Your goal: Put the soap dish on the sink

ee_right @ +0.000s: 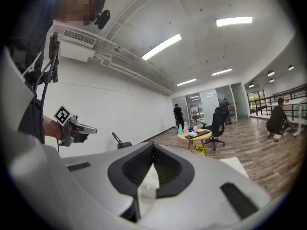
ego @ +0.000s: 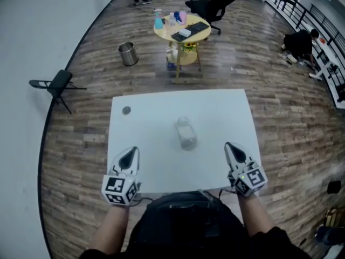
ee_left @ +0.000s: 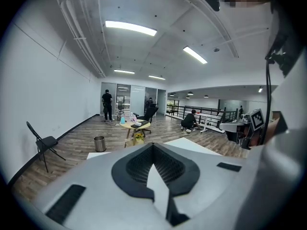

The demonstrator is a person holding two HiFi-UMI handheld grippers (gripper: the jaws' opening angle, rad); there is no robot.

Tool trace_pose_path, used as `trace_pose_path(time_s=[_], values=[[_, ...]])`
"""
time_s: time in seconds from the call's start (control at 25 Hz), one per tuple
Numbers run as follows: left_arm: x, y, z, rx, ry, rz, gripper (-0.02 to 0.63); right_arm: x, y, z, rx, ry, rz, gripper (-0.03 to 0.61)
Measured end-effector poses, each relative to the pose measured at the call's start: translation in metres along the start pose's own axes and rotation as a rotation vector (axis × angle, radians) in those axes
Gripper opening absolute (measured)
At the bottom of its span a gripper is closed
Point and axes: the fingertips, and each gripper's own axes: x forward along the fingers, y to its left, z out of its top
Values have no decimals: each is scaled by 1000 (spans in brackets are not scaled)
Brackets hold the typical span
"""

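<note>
A clear, see-through dish-like object (ego: 186, 134) lies near the middle of the white table (ego: 145, 123); its shape is hard to make out. A small grey round thing (ego: 126, 110) sits at the table's far left. No sink is visible. My left gripper (ego: 133, 149) hovers at the table's front left, its jaws closed to a point with nothing between them (ee_left: 153, 145). My right gripper (ego: 229, 144) is at the front right, also shut and empty (ee_right: 153, 145). Both grippers point away from me and stand well apart from the clear object.
Beyond the table is a wooden floor with a round yellow table (ego: 182, 31) carrying bottles and a keyboard, a metal bin (ego: 128, 53), a black folding chair (ego: 56, 84) and an office chair (ego: 213, 4). A person (ego: 299, 45) crouches at the far right by a railing.
</note>
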Motion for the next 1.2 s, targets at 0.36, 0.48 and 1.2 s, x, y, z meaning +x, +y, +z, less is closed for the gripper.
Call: trace_pose_path(time_s=[0.36, 0.48, 1.2], values=[[-7, 1, -7, -16, 8, 28, -11, 10, -1, -4, -20, 41, 6, 3], [-10, 2, -8, -21, 5, 37, -11, 13, 0, -5, -19, 43, 12, 3], [-28, -8, -9, -19, -3, 53, -11, -4, 2, -12, -26, 40, 28, 5]])
